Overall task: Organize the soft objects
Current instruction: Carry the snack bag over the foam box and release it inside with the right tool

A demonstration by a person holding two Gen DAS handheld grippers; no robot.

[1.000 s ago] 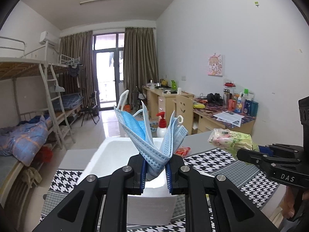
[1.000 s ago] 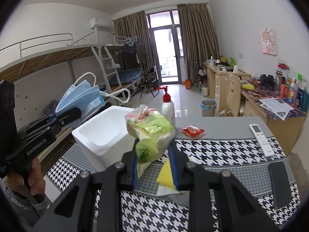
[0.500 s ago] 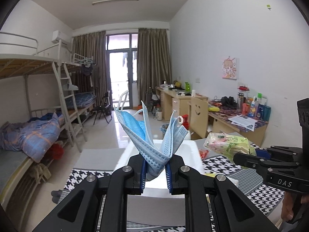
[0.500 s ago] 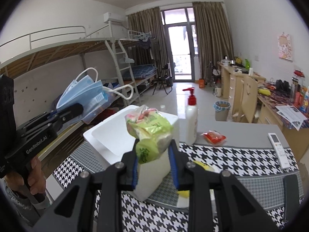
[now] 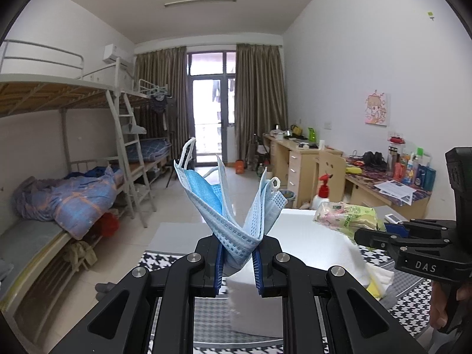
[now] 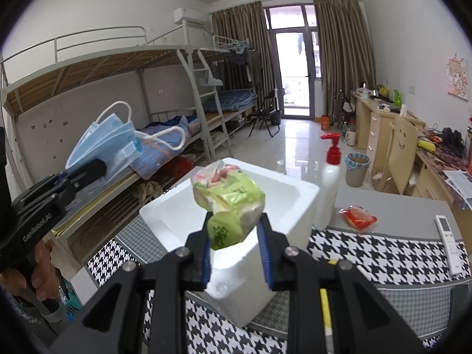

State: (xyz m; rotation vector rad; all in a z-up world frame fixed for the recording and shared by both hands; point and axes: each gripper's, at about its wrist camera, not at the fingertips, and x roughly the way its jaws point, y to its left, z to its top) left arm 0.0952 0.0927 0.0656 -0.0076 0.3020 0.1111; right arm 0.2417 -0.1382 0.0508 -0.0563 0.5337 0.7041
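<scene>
**A:** While you held both loads over the table, what worried you most?

**B:** The masks. Your left gripper was clamped on only their folded bottom edge, at lower centre of the left view; the rest fanned upward, loose. A quick swing could have pulled that thin fold out from between the pads.

**A:** And the other hand?

**B:** Your right gripper was pinched on the lower end of the green pack, mid-frame in the right view. It was soft and slippery, and most of it stood above the fingers. It could have tipped or squeezed out.

**A:** Where were they meant to go?

**B:** Into the foam box, I judged. It sat open just behind the pack, centre of the right view. You had both grippers close together there, the left one showing at the left edge. Had you lowered them at once, they could have knocked each other, or nudged the light box into the pump bottle beside it.

**A:** Anything else?

**B:** The ear loops could have snagged on the box rim.
</scene>
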